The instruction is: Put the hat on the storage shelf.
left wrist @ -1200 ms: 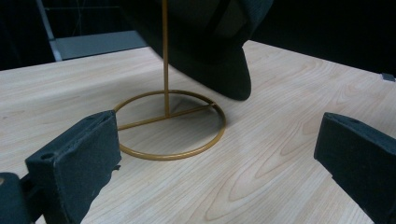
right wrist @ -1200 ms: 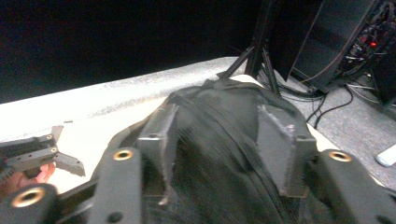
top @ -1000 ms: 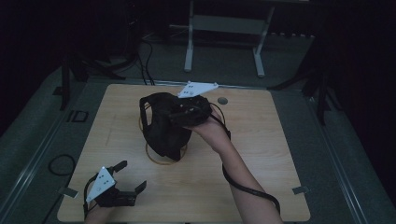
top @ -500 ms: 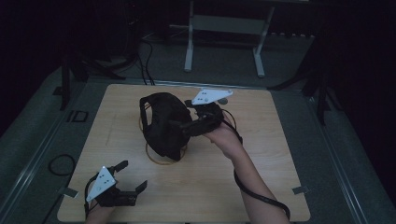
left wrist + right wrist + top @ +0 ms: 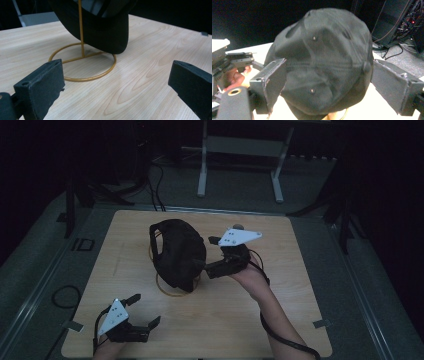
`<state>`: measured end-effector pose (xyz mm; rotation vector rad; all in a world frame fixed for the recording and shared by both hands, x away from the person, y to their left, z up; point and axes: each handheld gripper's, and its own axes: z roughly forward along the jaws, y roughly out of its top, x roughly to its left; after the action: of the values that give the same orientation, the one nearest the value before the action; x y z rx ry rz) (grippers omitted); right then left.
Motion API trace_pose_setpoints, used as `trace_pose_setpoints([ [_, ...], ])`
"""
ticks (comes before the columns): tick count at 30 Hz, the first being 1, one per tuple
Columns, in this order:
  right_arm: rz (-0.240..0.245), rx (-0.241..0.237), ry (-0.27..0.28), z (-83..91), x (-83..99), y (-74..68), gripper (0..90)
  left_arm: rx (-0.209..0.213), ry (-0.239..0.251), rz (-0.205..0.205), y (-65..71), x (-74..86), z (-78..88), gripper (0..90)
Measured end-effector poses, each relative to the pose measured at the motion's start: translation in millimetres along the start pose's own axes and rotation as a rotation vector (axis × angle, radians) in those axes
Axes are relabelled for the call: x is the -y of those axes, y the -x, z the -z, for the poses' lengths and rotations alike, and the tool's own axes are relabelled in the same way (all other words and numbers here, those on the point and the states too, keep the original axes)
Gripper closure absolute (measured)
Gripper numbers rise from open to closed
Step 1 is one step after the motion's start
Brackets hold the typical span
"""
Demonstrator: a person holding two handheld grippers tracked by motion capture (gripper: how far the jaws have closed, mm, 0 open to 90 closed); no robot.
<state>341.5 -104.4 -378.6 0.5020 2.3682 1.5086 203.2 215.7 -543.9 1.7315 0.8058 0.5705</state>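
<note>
A black cap (image 5: 177, 252) hangs on a gold wire stand (image 5: 172, 290) at the middle of the wooden table (image 5: 300, 310). My right gripper (image 5: 210, 254) is just to the cap's right and points at it. Its jaws have just been opening and stand wide, with the pads off the cloth. In the right gripper view the cap's crown (image 5: 324, 62) sits close ahead of the right gripper (image 5: 328, 75). My left gripper (image 5: 145, 310) rests open near the front left edge. The left gripper view has the left gripper (image 5: 116, 75) facing the stand's ring (image 5: 82, 62) and the cap's brim (image 5: 107, 30).
A small dark round object (image 5: 239, 226) lies on the table behind my right gripper. Beyond the far edge stands a metal frame (image 5: 240, 145), with cables on the floor. Bare wood spreads across the front right of the table.
My right gripper has come away from the top of the cap, moving right and lower to its side, and its jaws have spread. The cap stays on the stand. The left gripper has kept still.
</note>
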Motion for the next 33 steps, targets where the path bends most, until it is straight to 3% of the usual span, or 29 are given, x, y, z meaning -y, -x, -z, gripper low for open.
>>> trace_pose_setpoints([
  [10,-0.004,0.012,-0.028,3.2,24.8,1.2,13.3,-0.002,-0.008,-0.001,-0.4,0.9,-0.5,0.9],
  [14,-0.019,0.016,-0.045,4.4,45.5,1.1,13.3,-0.005,-0.009,0.002,-1.4,0.9,-0.4,0.9],
  [19,-0.032,0.011,-0.05,5.7,58.5,1.3,13.3,-0.002,-0.01,0.001,-0.7,1.3,-1.6,0.9],
  [33,-0.012,-0.017,-0.101,2.7,101.8,-11.5,13.4,0.0,-0.016,0.0,-0.7,2.1,-2.4,0.9],
])
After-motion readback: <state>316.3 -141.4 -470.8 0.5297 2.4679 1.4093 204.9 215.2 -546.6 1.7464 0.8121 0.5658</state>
